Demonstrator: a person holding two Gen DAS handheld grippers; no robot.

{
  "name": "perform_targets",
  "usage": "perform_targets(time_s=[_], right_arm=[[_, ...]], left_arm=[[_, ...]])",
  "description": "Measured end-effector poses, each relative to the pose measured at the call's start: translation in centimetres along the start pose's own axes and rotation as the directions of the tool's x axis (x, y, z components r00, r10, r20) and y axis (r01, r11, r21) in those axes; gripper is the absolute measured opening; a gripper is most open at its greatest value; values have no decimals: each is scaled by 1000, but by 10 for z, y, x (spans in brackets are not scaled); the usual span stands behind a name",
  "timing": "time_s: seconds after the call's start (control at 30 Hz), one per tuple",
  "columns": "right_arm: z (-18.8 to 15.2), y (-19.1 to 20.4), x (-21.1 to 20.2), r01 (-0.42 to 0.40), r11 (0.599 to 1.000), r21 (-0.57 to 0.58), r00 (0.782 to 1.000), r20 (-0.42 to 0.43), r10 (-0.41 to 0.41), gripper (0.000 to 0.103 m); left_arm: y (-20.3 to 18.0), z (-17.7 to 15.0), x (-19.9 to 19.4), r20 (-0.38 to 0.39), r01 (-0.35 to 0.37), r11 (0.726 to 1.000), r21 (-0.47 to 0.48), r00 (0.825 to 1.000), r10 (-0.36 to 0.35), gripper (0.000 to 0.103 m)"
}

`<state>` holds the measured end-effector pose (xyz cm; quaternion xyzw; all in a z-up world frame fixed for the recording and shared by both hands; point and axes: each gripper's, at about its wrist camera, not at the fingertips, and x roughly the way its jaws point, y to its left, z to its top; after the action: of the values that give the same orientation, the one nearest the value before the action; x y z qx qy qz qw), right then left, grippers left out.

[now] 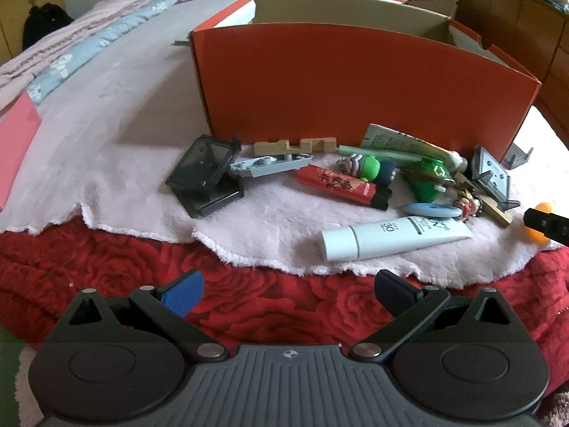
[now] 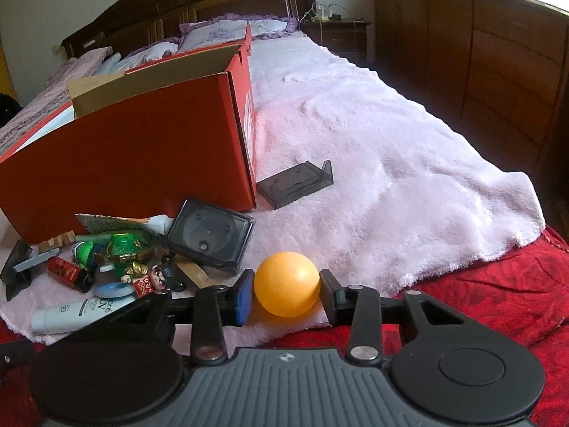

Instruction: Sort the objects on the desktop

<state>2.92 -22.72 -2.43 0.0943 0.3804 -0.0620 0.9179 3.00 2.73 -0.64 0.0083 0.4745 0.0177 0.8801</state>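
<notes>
Right tongs (image 2: 286, 293) hold an orange ball (image 2: 287, 283) between their two pads, the blue pad (image 2: 245, 297) against one side and the black pad against the other, low over the pale pink blanket (image 2: 373, 178) that covers the bed. Left tongs (image 1: 288, 290) are spread wide with nothing between them, hanging above the red rose-patterned cover (image 1: 249, 306) in front of the blanket's edge.

Taking the red box (image 1: 355, 85) as the landmark: it stands open at the top, and the clutter lies in a loose row along the foot of its near wall. A white tube (image 1: 394, 237) lies nearest the left tongs, farthest out from the box, with its long axis running roughly along the box wall and its cap end pointing toward the box's left corner. A red lighter (image 1: 338, 185) lies between the tube and the box, slanted, its black head toward the tube. A wooden block (image 1: 295, 145) rests right at the wall. A dark clear case (image 1: 202, 174) sits open near the box's left corner, a grey plastic piece (image 1: 270, 163) just beside it. A green toy (image 1: 426, 176) and a blue ring (image 1: 432, 210) lie toward the right end. Another dark case (image 2: 295, 183) lies flat just past the box's right corner.
</notes>
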Motion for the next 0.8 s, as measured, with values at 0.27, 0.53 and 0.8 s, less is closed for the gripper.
perform_targets(time_s=[0.27,0.53,0.8], right_arm=[[-2,4,-9,-20,1000,-9,1000,-7,20,41],[-8,5,-10,-44,999,-6,999,-24,44,41],[-11,5,-7,-55,998,-1,998,-33,55,42]], left_arm=[[-16,4,2,18,50,995,81,999,-52,103],[-42,14,16,60,114,969,221,990,-130,101],[-60,11,22,53,164,935,313,980,-190,94]])
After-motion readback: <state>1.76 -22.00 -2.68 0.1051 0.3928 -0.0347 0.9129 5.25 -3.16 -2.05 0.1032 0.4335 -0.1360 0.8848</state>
